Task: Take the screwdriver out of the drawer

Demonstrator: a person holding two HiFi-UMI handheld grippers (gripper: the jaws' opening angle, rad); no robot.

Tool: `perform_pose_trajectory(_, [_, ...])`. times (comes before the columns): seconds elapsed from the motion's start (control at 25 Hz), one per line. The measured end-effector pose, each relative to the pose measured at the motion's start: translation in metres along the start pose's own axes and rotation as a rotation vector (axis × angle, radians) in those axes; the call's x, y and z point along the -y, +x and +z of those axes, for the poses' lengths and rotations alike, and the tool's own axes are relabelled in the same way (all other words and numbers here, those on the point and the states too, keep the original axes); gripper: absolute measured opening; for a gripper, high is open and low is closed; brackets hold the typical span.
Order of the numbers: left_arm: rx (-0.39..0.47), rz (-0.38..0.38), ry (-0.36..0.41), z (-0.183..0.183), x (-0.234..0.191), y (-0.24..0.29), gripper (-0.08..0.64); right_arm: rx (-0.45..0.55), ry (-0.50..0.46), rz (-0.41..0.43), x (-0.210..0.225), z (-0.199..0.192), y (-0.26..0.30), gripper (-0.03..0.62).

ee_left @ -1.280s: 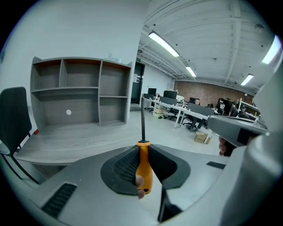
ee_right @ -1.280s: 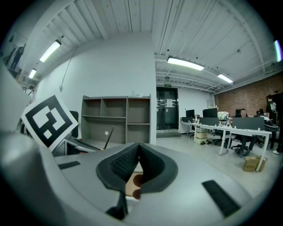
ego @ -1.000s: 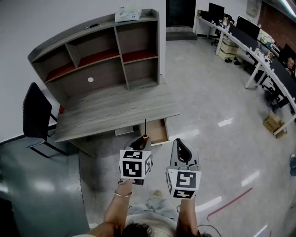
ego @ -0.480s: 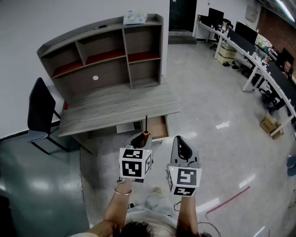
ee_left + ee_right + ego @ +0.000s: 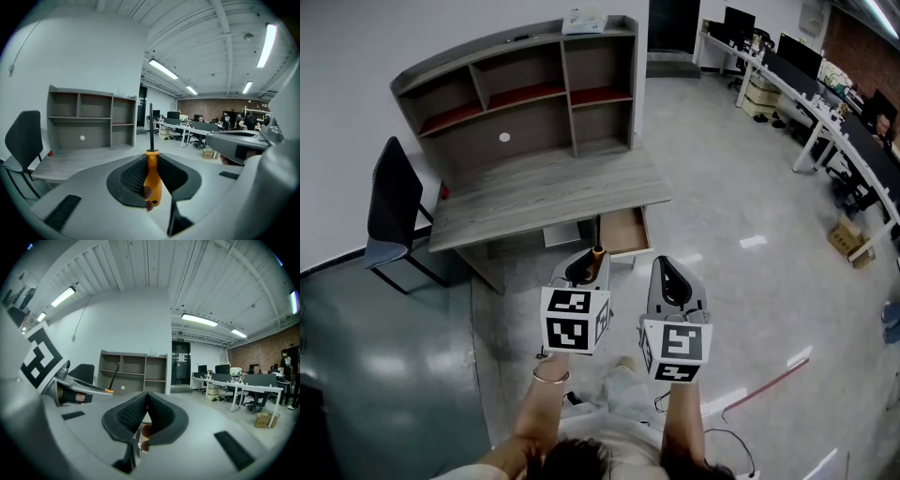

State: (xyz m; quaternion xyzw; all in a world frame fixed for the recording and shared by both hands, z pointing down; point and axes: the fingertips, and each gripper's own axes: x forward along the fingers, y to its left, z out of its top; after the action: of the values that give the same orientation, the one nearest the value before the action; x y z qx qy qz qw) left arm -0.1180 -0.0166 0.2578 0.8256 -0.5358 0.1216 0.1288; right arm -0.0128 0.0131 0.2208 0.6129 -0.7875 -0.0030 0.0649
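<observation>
Orange-handled screwdriver (image 5: 152, 180) is being gripped by left gripper (image 5: 583, 270), jaws being pressed onto the handle, shaft sticking out fwd. It's being carried well apart from the drawer (image 5: 626, 232), which is being left open under the desk (image 5: 534, 192). Right gripper (image 5: 146, 409) is being kept closed w/ nothing in it. Removal is being judged done; drawer not yet shut.

The head view looks steeply down from above and behind the left claw (image 5: 586, 267) and right claw (image 5: 667, 274), with the bench (image 5: 553, 187) ahead of them. Each gripper view sits close behind its own jaws, facing nearly level; all three share the shelf unit (image 5: 525, 94) beyond the claws.
</observation>
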Motion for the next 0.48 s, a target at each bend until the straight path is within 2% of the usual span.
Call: perform_pose_trajectory(0.48, [0.087,-0.019,0.035,0.002,0.005,-0.071,0.078,0.021,-0.036,0.0,-0.04,0.017,-0.054,0.026])
